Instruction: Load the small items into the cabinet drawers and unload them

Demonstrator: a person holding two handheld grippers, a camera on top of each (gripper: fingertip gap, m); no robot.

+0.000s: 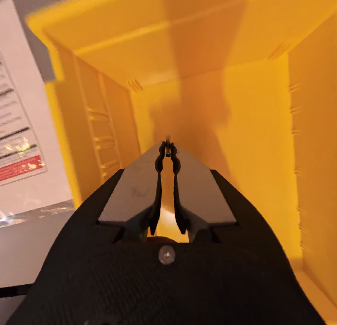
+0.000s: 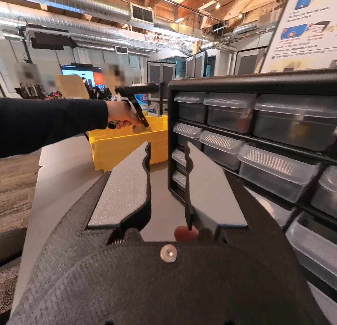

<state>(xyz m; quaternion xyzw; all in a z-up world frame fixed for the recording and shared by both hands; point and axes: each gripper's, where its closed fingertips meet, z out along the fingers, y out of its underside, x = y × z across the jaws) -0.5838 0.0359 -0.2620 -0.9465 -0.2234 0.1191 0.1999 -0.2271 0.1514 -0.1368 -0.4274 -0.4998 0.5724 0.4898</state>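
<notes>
Inside the yellow bin [image 1: 255, 97], beside the cabinet [image 2: 255, 82], a thin screw [image 1: 167, 148] is pinched at the left gripper [image 1: 167, 146] fingers' very tips; it could slip out if jolted. The right gripper [image 2: 168, 148] fingers stand apart, empty.

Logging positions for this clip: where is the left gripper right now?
The left gripper reaches down into the yellow bin, which sits on the table just left of the black drawer cabinet; its own wrist view shows only yellow bin walls around its fingers.

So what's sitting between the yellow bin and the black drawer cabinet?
Nothing: in the right wrist view the yellow bin sits beside the cabinet with no object between them; whether they touch is unclear.
</notes>
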